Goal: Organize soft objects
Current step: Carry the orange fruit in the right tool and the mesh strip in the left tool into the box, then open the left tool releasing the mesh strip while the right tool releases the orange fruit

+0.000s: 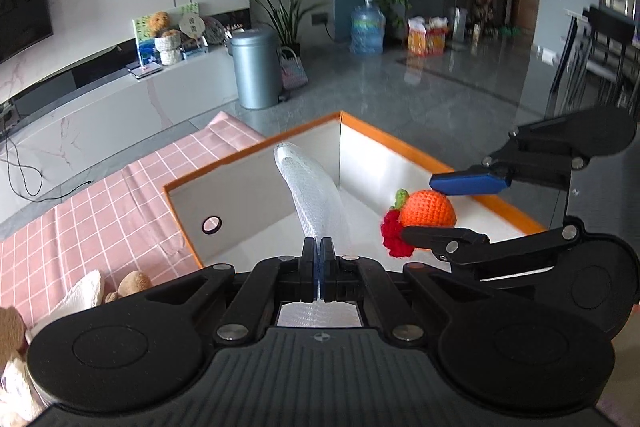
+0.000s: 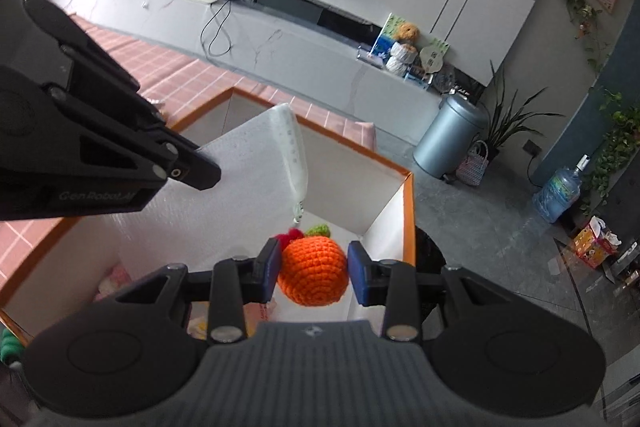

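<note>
While the left gripper (image 1: 319,251) was clamped shut on a white mesh sleeve (image 1: 310,187), the sleeve stood lengthwise up over the orange-rimmed box (image 1: 408,147), its free tip curling away. The right gripper (image 2: 313,269) squeezed a crocheted orange (image 2: 312,273) above that box, green leaf pointing away. A red crochet piece (image 2: 290,235) peeked out behind it, mostly hidden; the box's contents were blurred.

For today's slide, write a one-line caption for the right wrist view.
Right gripper carries a crocheted orange above the orange-rimmed box.
</note>
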{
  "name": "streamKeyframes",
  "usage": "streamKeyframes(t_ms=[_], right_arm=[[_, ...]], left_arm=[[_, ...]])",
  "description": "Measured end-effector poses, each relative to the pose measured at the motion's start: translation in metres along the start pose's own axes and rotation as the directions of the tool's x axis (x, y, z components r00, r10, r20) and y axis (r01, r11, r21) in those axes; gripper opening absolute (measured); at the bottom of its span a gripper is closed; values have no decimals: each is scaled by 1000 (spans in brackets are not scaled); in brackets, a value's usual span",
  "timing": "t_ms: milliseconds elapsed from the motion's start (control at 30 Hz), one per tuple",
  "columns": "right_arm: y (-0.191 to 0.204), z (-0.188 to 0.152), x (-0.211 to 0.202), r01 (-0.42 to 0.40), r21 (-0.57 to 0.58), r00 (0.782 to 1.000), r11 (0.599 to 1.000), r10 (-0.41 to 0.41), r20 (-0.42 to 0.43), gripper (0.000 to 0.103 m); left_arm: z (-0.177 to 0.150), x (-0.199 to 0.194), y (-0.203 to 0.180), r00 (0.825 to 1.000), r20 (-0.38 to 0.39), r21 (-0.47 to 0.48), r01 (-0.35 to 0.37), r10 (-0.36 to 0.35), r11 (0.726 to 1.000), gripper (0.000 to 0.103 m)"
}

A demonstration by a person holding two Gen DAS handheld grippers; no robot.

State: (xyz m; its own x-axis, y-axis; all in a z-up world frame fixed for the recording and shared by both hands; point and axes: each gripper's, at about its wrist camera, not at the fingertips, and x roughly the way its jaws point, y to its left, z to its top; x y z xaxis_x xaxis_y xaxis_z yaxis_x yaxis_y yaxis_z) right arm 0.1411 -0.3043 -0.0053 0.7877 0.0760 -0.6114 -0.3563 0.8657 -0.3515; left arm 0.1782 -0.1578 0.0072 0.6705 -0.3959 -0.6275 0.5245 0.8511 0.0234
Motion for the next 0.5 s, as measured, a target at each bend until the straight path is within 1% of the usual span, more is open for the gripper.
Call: streamKeyframes(t_ms=[233,500], right_arm=[[1,-2,27,-48,-63,998,997,45,-51,35],[2,-2,49,-105,-93,989,990,94,-111,36]], left_arm=[[0,28,-5,997,-72,81,9,-3,997,0],[-3,49,-4,990,-140,154,32,-10,988,0]])
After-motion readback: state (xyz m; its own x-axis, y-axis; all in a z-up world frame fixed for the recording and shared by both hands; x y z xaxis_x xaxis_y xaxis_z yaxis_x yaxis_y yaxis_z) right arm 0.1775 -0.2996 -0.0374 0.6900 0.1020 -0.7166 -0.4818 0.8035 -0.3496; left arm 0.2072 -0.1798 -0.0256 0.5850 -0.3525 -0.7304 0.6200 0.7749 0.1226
